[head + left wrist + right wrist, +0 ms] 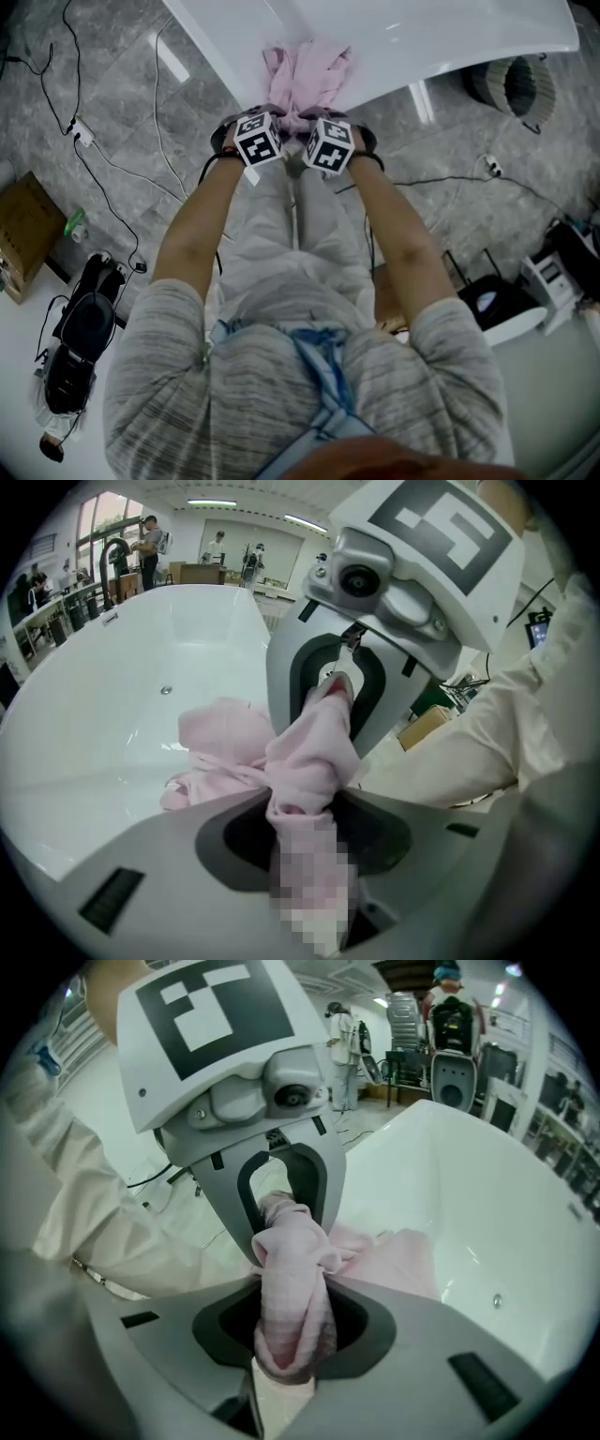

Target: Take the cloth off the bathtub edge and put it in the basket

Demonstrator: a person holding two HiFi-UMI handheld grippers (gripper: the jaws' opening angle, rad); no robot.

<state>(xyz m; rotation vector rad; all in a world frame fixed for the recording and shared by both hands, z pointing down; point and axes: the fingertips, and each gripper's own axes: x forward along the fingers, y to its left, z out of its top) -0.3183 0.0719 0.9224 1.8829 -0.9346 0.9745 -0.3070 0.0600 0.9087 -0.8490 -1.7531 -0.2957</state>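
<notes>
Pink cloth [305, 75] swallows pads of left gripper [302, 822] and right gripper [291, 1321].

Basket [517, 86] partly behind bathtub rim [525, 39]

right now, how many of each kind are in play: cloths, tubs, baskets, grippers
pink cloth: 1
bathtub: 1
basket: 1
grippers: 2, the left gripper and the right gripper, each shut on the pink cloth
total: 5
</notes>
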